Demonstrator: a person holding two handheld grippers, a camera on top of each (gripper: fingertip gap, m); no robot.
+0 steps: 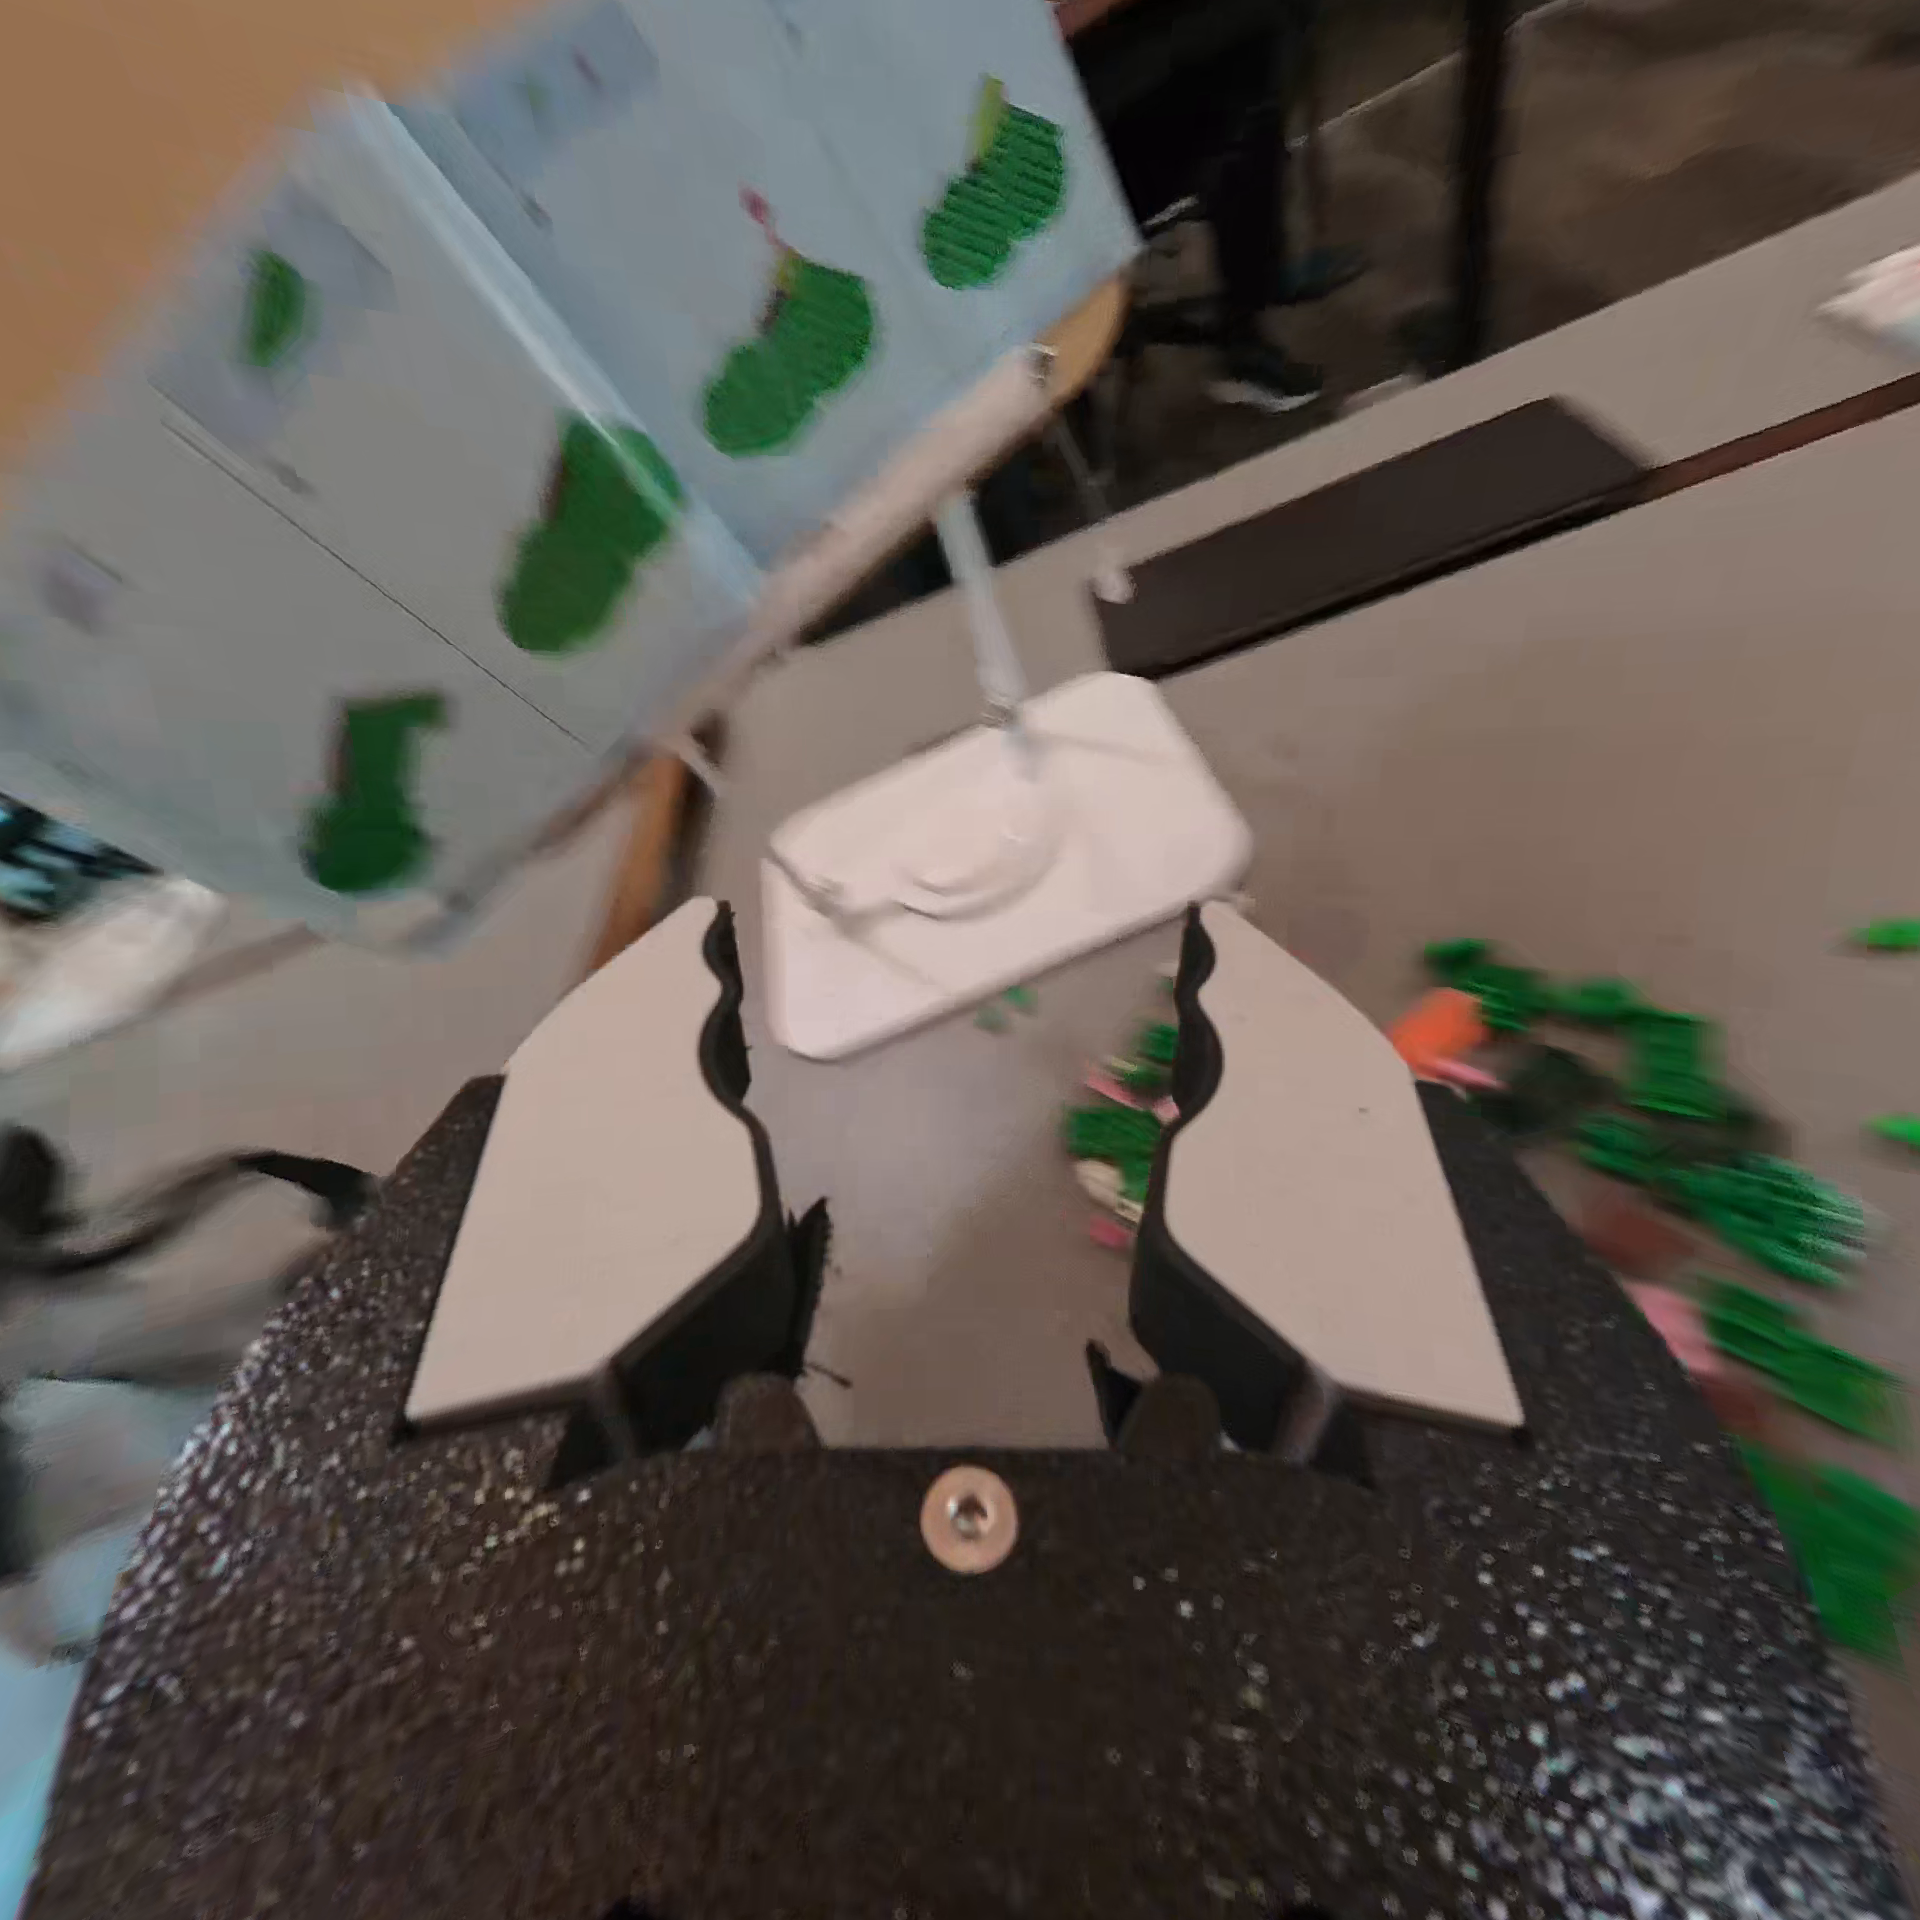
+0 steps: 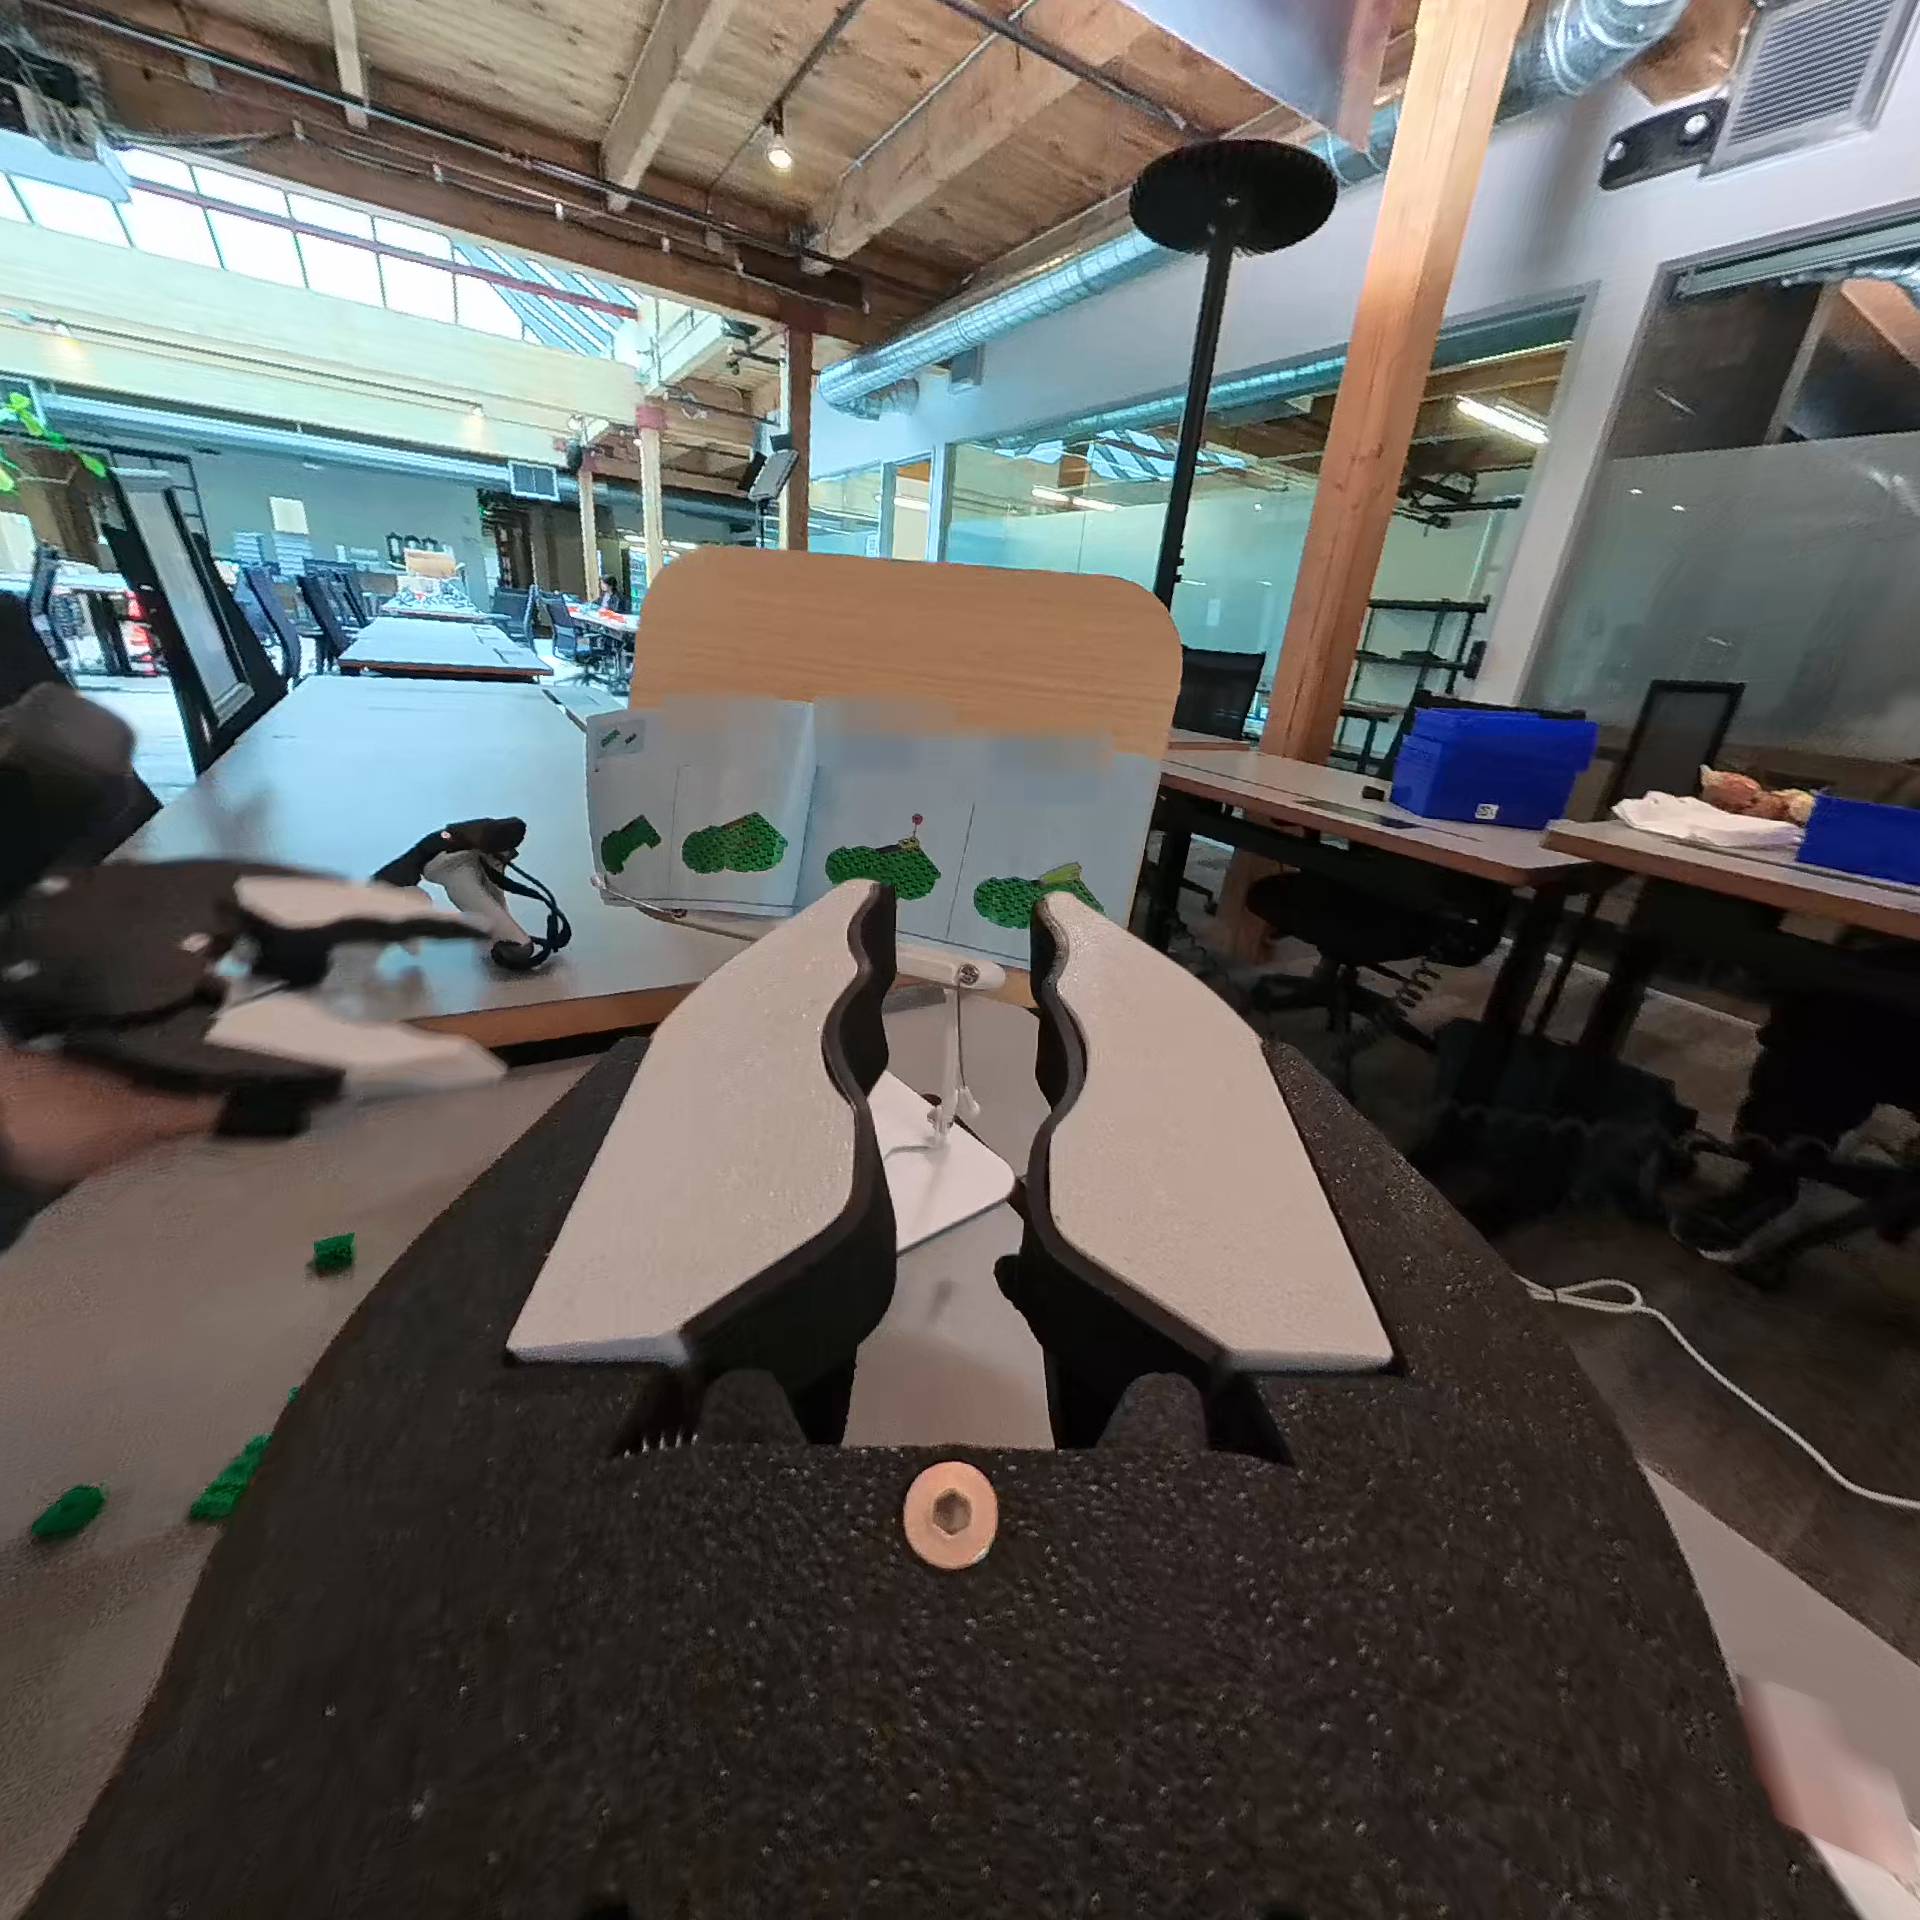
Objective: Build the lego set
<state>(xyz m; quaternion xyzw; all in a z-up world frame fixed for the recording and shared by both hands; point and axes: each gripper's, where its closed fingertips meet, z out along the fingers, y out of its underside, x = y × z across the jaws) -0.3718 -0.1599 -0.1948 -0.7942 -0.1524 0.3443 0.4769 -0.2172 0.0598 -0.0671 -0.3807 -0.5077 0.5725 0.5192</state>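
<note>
The grey worktop point(image 1: 1558, 727) carries an open instruction booklet point(image 2: 873, 821) propped on a white stand point(image 1: 997, 883); I judge I am reading the step. Loose green bricks point(image 1: 1714, 1195) lie right of the stand. My left fingers point(image 1: 961, 925) gape wide and empty, my right fingers point(image 2: 961, 904) narrower, empty. Next I must pick the right brick.

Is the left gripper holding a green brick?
No, the left gripper is open with nothing between its fingers, and the green bricks lie loose on the table to its right.
</note>
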